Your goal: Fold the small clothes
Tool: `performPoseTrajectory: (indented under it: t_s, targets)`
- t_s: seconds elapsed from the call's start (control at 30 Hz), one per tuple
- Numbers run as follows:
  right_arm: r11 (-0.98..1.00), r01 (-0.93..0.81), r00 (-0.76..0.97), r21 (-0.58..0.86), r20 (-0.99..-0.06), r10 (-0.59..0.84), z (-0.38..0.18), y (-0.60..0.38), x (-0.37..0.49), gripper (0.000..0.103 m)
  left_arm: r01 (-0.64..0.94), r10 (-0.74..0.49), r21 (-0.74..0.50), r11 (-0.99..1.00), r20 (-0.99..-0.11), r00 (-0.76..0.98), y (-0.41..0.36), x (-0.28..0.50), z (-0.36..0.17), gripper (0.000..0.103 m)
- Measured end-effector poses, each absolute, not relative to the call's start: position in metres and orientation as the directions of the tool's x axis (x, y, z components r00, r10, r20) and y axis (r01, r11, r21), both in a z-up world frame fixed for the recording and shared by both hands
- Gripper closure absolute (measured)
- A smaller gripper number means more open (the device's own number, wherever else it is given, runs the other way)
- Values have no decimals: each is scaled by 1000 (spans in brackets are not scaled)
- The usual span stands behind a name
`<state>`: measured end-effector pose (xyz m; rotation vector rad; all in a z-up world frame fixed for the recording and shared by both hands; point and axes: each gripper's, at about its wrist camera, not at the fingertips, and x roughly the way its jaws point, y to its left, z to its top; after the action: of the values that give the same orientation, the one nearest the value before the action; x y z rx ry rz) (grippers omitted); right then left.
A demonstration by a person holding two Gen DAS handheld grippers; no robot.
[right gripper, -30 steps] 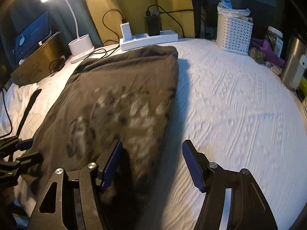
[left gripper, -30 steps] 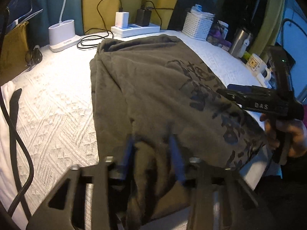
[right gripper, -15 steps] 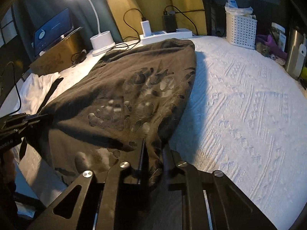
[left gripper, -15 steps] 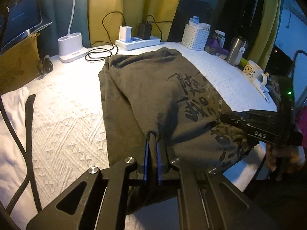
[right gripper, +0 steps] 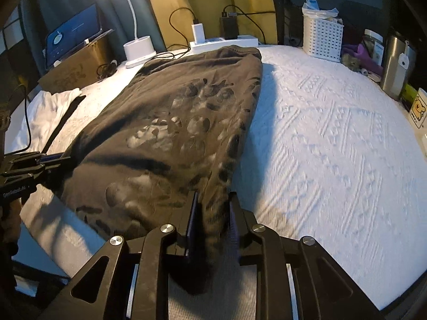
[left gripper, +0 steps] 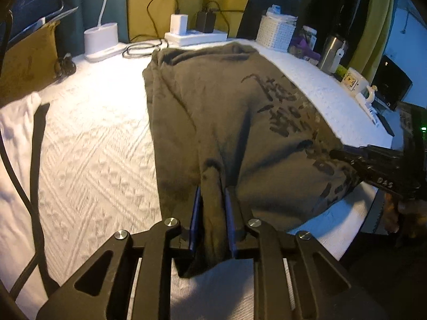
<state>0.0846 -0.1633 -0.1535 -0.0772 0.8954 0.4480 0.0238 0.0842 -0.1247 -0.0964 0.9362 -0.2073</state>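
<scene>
Olive printed T-shirt lying lengthwise on the white textured bedspread. Left gripper and right gripper each pinch a fold of its near hem, jaws opening slightly.

1 dark shirt, 2 tools, 1 lamp, 1 basket, 2 chargers

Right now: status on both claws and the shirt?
Left claw and right claw each pinch the near hem, jaws easing open. Olive printed t-shirt flat on white bedspread. Fold path looks clear.
</scene>
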Motion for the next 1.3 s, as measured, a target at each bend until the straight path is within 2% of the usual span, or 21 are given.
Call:
performPoseTrajectory:
  t_s: [0.2, 0.6, 0.67, 0.73, 0.8, 0.87, 0.9, 0.93, 1.0, 1.03, 1.07, 1.3]
  targets:
    - [903, -420, 566, 88, -753, 337, -153, -162, 65, 81, 100, -169, -137, 986, -793, 585, 84, 13, -122, 95]
    - [905, -420, 555, 64, -771, 312, -155, -166, 47, 80, 84, -151, -125, 989, -805, 574, 89, 5, -111, 94]
    - [908, -415, 545, 64, -782, 304, -151, -167, 48, 80, 90, -143, -112, 990, -796, 588, 88, 5, -101, 89]
    - [909, -412, 543, 56, -787, 295, -147, -168, 48, 80, 82, -124, -94, 992, -781, 612, 89, 5, -90, 65]
    - [910, -412, 544, 53, -786, 292, -142, -171, 49, 80, 71, -124, -102, 992, -772, 623, 91, 8, -84, 59]
    - [915, -401, 556, 52, -779, 288, -138, -175, 52, 79, 48, -111, -103, 993, -775, 623, 93, 16, -81, 59]
    - [917, -394, 560, 54, -777, 287, -136, -177, 54, 70, 43, -105, -100, 994, -775, 623, 93, 19, -81, 59]
    - [919, -390, 562, 56, -776, 286, -135, -180, 56, 49, 35, -97, -96, 995, -775, 624, 93, 23, -81, 59]
    - [926, -373, 574, 63, -768, 283, -131, -185, 61, 21, 27, -87, -90, 996, -777, 623, 91, 30, -80, 55]
    - [928, -367, 581, 67, -763, 285, -130, -188, 63, 21, 27, -87, -89, 996, -777, 624, 89, 32, -79, 49]
    - [929, -364, 582, 71, -761, 286, -129, -191, 67, 21, 30, -91, -93, 995, -776, 624, 88, 36, -79, 47]
    - [934, -351, 576, 63, -772, 269, -131, -201, 95, 21, 40, -102, -98, 994, -783, 614, 78, 66, -77, 44]
